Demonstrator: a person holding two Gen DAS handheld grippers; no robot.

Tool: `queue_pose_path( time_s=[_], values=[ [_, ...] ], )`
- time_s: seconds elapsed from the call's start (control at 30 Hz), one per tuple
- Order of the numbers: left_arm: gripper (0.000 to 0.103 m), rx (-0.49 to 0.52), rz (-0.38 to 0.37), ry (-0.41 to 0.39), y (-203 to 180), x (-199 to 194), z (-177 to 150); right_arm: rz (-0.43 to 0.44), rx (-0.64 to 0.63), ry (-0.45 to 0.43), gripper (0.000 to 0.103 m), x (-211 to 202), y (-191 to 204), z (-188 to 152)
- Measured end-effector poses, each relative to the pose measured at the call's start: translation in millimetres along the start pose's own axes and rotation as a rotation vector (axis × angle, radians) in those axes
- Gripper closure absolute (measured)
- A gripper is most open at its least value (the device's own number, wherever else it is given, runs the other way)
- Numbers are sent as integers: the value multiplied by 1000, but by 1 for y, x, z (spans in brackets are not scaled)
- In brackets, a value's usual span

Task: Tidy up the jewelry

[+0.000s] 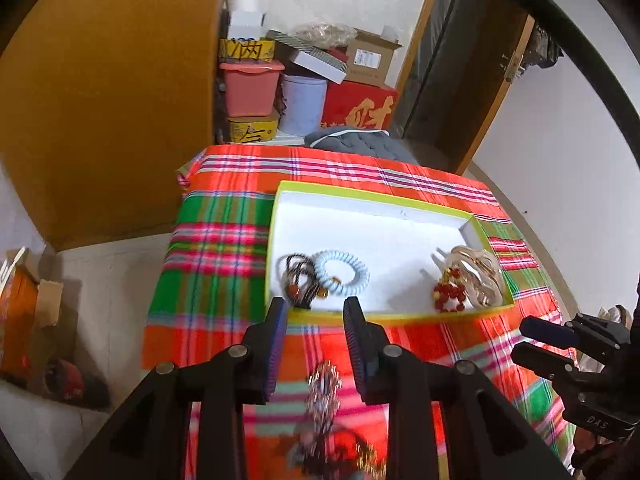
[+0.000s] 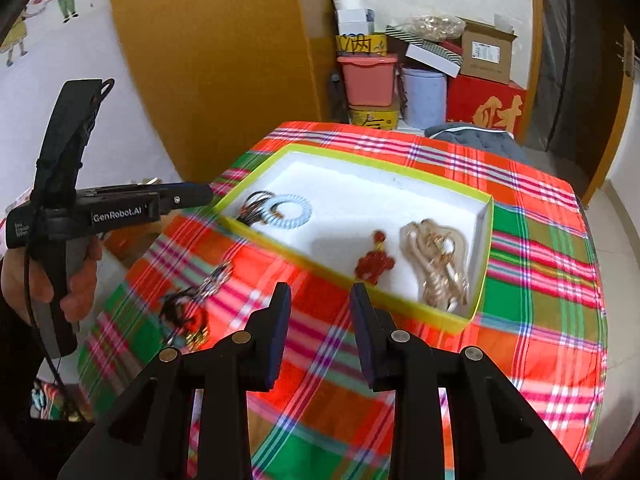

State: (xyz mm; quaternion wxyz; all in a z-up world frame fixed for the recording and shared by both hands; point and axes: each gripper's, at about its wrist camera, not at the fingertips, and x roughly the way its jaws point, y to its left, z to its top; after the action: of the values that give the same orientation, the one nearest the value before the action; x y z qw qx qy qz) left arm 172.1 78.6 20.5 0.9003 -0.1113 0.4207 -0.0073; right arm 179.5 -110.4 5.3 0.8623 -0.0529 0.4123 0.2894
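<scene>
Cluttered room corner behind: tall orange-brown wooden cabinet (image 2: 208,60), stacked storage boxes and tubs (image 1: 304,80), dark doorway at right. Right wrist view alone shows cartoon wall stickers (image 2: 40,4) upper left and the person's hand (image 2: 76,280) on the other gripper's handle; left wrist view alone shows floor clutter at left. Bright red-green plaid tablecloth (image 2: 540,248) covers the table. On it, a shallow white tray with a lime-yellow rim (image 1: 276,216), holding on its left a pale blue coiled hair tie (image 1: 342,272) touching dark thin bands (image 1: 296,280), on its right a red beaded piece (image 1: 450,292) just beside a pile of gold chains (image 1: 480,276). Loose on the cloth, near the tray's front edge, outside it: a blurred heap of silver chain and red-black jewelry (image 1: 324,400), seen left of the right gripper (image 2: 318,292). Left gripper (image 1: 316,304) jaws parted, nothing between the pads, heap showing below the gap. Right gripper jaws parted too, empty, over bare cloth.
</scene>
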Motion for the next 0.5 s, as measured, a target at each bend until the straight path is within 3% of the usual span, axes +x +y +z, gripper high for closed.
queue_pose_path(
  time_s=[0.5],
  values=[
    [74, -58, -6, -15, 10, -56, -61, 71, -69, 39, 72, -11, 41, -32]
  ],
)
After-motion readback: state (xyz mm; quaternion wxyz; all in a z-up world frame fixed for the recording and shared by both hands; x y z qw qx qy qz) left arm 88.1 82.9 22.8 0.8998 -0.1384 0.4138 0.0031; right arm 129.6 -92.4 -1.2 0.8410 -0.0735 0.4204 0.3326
